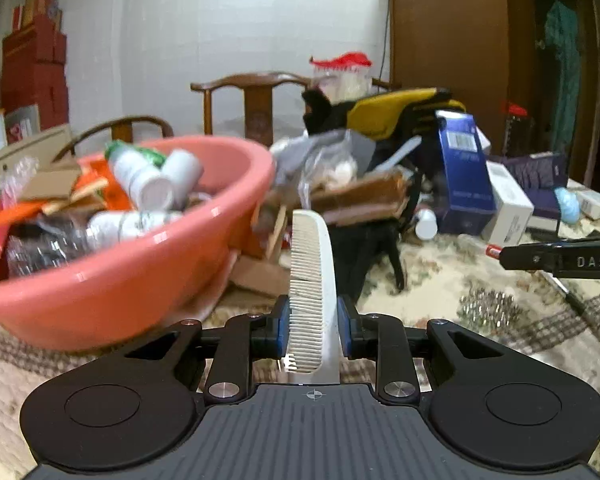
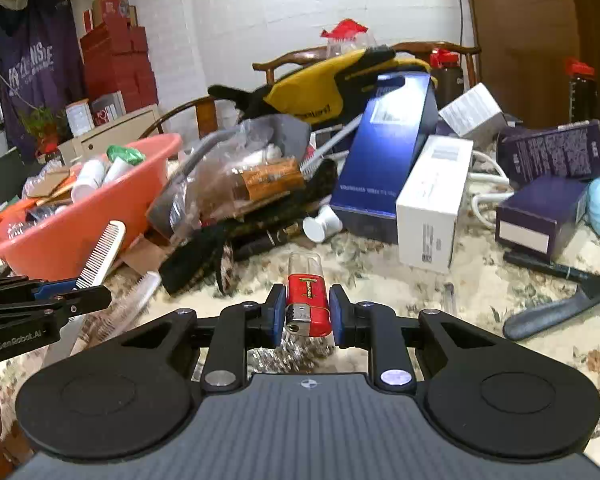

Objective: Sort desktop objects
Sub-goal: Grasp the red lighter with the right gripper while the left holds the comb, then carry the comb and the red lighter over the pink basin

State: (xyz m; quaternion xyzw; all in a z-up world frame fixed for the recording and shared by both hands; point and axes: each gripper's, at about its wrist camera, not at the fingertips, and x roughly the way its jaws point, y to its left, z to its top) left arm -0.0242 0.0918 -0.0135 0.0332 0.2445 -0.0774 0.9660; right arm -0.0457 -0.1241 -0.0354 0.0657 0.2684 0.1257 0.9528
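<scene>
The left gripper (image 1: 313, 328) has its jaws pinched on a white comb (image 1: 311, 292), which stands nearly upright between the blue pads with its teeth facing left and its rounded end pointing up and away. Just to the left of the comb sits the pink basin (image 1: 140, 280), resting on the floral tablecloth (image 1: 440, 276) and heaped with white bottles (image 1: 152, 180), cardboard scraps and crumpled plastic. From the right wrist camera the same comb (image 2: 102, 254) shows tilted in front of the basin's (image 2: 68, 236) near wall, apart from it, with the left gripper (image 2: 74, 294) holding its lower end.

The right gripper (image 2: 305, 312) has its jaws pressed on a red lighter (image 2: 307, 304), metal cap toward the camera and clear end pointing forward, held above the tablecloth (image 2: 380, 280) well to the right of the basin. In the left wrist view only the tip of the right gripper (image 1: 504, 256) shows at the right edge, with a sliver of red at its end.

Behind the basin and to its right lies a pile: a clear plastic bag (image 2: 236, 168), a yellow and black bag (image 2: 320, 92), a tall blue box (image 2: 388, 148), a white box (image 2: 436, 204) and purple boxes (image 2: 548, 184). A dark knit cloth (image 2: 204, 252) sprawls in front of the pile. A dark-handled tool (image 2: 556, 312) lies far right of the basin.
</scene>
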